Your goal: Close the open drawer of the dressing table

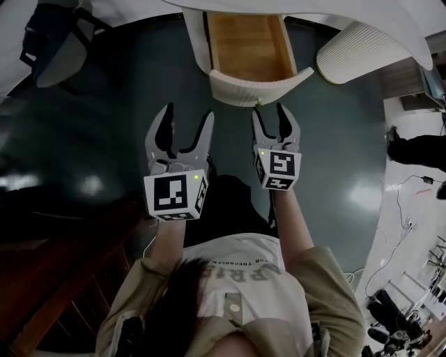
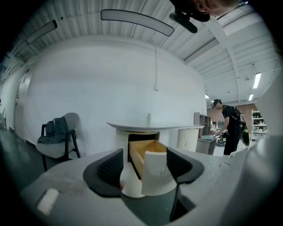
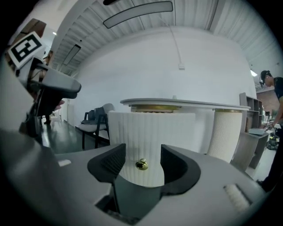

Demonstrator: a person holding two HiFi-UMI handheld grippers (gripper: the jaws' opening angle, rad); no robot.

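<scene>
Under the front edge of the dressing table, the drawer is pulled far out over the dark floor. It is bare brown wood inside. Its front is white and curved, with thin ribs running up and down. A small gold knob sits low in the middle of it.

The right gripper is just in front of that knob. Its two jaws are spread apart and hold nothing. The knob shows in the gap between them, and they do not touch it.

The left gripper is beside it, near the drawer's left corner. Its jaws are wide apart too and hold nothing. Its own view shows the drawer's side and one end of the white front through the gap.

A fat, ribbed white leg stands to the right of the drawer, under the table top. A chair with a dark bag on it stands well away to the left. A person in dark clothes stands far off to the right.
</scene>
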